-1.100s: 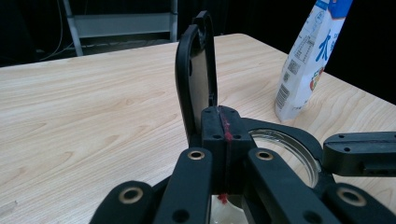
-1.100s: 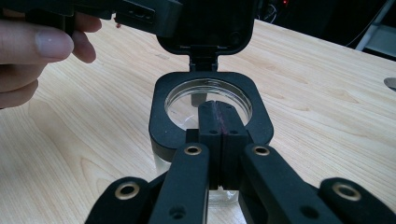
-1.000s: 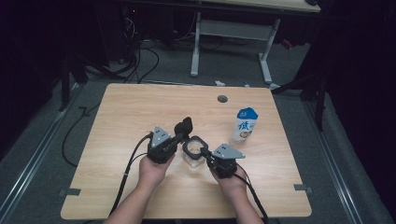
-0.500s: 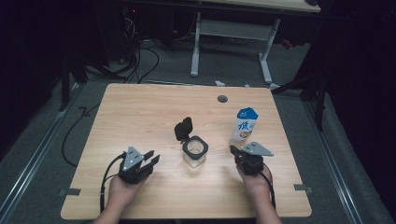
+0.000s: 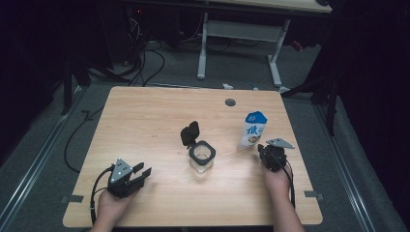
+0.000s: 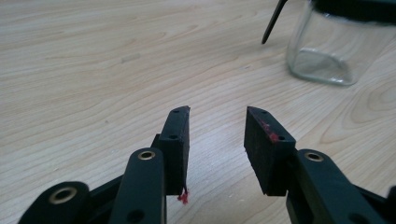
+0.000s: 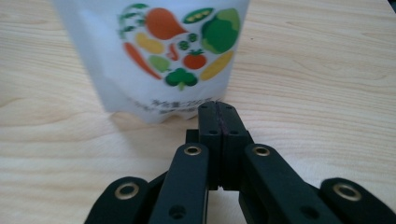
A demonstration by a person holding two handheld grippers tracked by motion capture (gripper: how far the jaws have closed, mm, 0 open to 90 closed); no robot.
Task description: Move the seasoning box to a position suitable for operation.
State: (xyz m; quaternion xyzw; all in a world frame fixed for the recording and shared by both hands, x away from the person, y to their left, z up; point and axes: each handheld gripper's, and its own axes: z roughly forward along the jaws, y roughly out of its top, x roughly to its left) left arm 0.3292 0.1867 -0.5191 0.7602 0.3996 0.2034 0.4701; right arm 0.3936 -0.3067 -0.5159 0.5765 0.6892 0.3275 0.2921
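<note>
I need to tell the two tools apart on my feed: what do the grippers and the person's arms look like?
Both grippers, left gripper and right gripper, are black, each topped by a grey three-cornered plate and trailing a black cable. The jaws are black linkage arms with brass-ringed pivots and blocky black pads; the left pads carry red smears and a red thread. The forearms are bare, without sleeves.

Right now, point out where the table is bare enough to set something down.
The light wooden table is bare across its far left, behind the clear glass jar with the black flip lid. It is crowded at the right, where the white-and-blue carton stands just ahead of the right hand-held gripper.
</note>
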